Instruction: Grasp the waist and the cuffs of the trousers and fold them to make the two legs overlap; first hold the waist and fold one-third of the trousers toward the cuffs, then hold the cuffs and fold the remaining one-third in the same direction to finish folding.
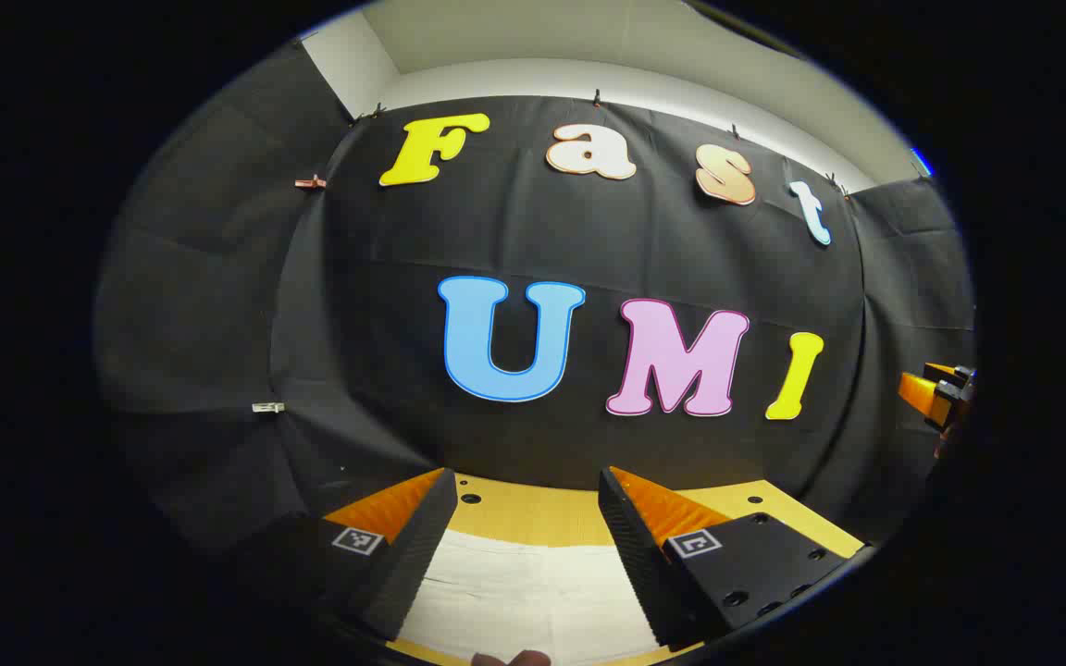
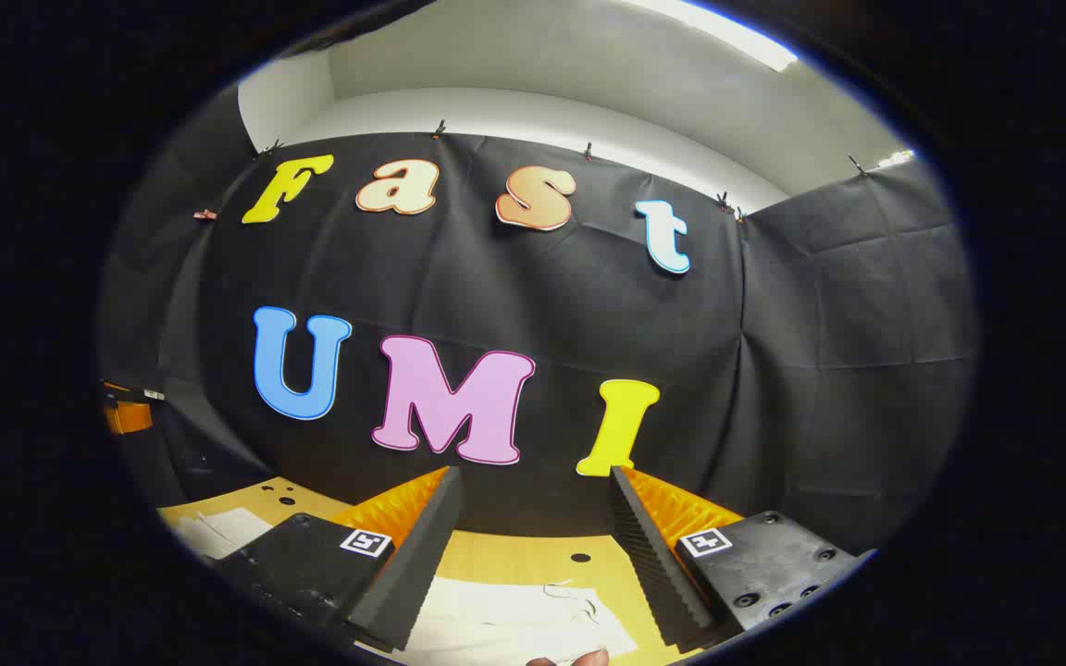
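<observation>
on the table (image 1: 533, 513), white trousers (image 1: 533, 592) lie flat below both spread, empty grippers: left (image 1: 524, 536), right (image 2: 533, 546). i'd lower each squarely onto waist and cuff, pinching all layers before folding the legs together.

The white trousers (image 1: 533, 597) lie flat on the yellow table (image 1: 533, 509), slightly creased.

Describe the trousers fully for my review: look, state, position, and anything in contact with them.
The trousers are white, of a soft woven-looking fabric, lying flat on the yellow wooden table with faint creases across them. In the right gripper view, one end shows a wrinkled edge and what may be a thin drawstring. Both grippers hang open above them, not touching; whether the fingertip at the bottom edge touches them is unclear.
</observation>
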Demonstrator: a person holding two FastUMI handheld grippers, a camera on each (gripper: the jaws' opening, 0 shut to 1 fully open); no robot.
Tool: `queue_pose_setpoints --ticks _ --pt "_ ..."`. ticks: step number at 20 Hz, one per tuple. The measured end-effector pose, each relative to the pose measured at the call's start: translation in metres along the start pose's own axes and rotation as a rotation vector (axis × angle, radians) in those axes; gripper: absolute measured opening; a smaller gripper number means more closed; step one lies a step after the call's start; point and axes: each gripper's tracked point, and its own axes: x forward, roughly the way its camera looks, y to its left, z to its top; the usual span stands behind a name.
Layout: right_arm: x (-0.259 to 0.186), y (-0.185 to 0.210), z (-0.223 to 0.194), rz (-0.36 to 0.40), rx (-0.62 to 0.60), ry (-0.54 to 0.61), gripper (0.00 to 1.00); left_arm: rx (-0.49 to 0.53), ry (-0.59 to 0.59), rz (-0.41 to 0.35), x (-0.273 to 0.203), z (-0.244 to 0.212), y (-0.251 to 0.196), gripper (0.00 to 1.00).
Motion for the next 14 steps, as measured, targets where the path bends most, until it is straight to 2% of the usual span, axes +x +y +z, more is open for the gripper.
queue_pose_setpoints --ticks 14 --pt "-0.024 0.000 0.005 -0.024 0.001 -0.002 0.96 0.036 0.013 -0.008 -0.023 -0.005 0.020 0.96"
